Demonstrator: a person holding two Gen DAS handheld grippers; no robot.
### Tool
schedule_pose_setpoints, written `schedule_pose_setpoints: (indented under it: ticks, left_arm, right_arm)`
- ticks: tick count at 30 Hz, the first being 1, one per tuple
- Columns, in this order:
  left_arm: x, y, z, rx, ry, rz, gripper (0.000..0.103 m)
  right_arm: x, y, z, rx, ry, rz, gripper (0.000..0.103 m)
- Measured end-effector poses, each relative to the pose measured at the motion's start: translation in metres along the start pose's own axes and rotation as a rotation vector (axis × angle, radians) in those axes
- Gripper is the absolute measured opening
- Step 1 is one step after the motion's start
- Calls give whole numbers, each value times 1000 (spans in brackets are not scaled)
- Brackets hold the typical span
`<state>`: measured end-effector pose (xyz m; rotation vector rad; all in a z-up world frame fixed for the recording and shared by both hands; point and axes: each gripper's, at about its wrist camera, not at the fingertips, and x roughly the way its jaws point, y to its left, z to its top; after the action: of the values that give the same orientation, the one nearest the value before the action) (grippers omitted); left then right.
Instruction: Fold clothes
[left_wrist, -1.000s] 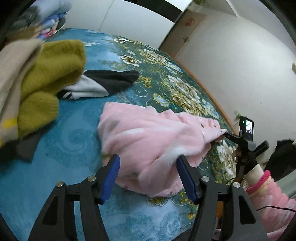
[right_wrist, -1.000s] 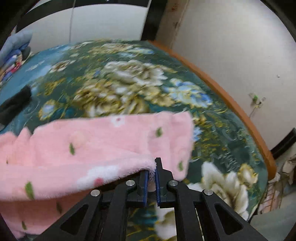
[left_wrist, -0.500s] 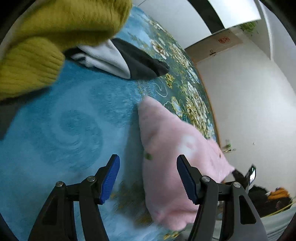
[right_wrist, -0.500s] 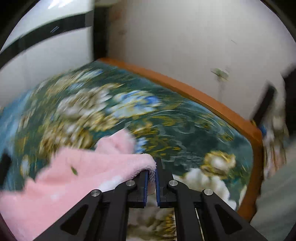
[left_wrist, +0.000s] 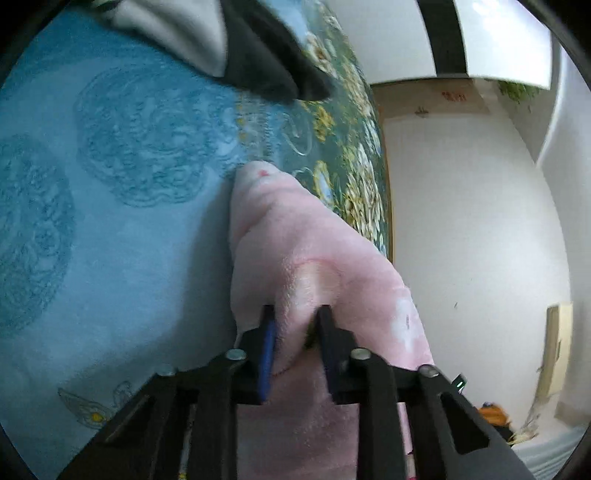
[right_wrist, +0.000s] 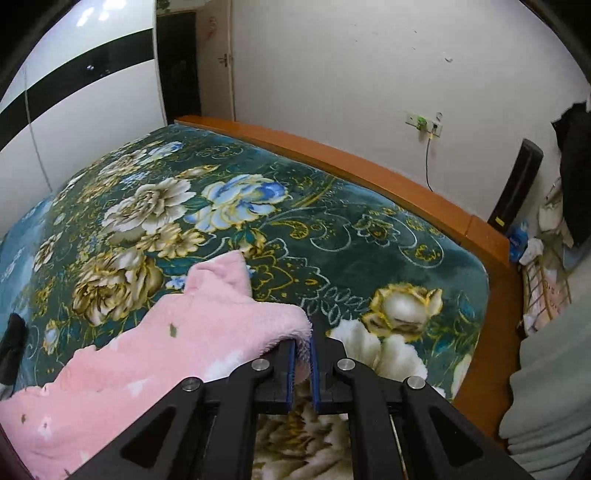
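while both tools pinched it, the fluffy pink fleece garment (right_wrist: 155, 354) sagged soft and light on the teal floral bed blanket (right_wrist: 332, 229). left gripper (left_wrist: 293, 325) clamped a bunched fold, right gripper (right_wrist: 303, 350) its hem corner. a black-and-white garment (left_wrist: 236, 48) lay beyond the pink one, an orange wooden bed frame (right_wrist: 369, 170) under white walls.

Bed with orange wooden frame (right_wrist: 369, 166), teal floral plush blanket (right_wrist: 332, 229) on top. Lying on blanket: pink fleece garment (right_wrist: 155, 343), black-and-white garment (left_wrist: 236, 48).
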<state>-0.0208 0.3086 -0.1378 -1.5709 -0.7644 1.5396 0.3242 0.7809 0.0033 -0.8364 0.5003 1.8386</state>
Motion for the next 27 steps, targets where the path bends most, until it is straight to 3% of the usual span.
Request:
schedule_pose_setpoints:
  ticks: [3,5,11,13,18,22,24,26,27]
  left_arm:
    - [-17,-17,1,32,-80,42,6]
    - [-45,-34,5,83,-175,68,2]
    - [-189,-113,-8,429,-604,148,0]
    - [-223,-125,-14,519,-682,205,0]
    - [-209,-96,-5,483,-580,361,0]
    - [-175,-40,4,316,-430,338,0]
    - [-154,-11,4,232,-371,330,12]
    - [-137,16,8,158,-333,312,52]
    - [-133,28,11,120,-323,304,55]
  right_arm:
    - [-13,14,6,-27,-25,40,7]
    - [-29,24,13,-55,-69,66,7]
    - [-101,40,35,-64,-284,171,7]
    - [-109,45,37,-65,-304,193,7]
    - [-86,72,27,-123,-231,193,7]
    - [-68,75,18,-120,-181,202,7]
    - [-66,73,18,-124,-172,194,7]
    - [-64,64,16,-121,-166,194,7]
    - [-63,60,15,-119,-161,193,7]
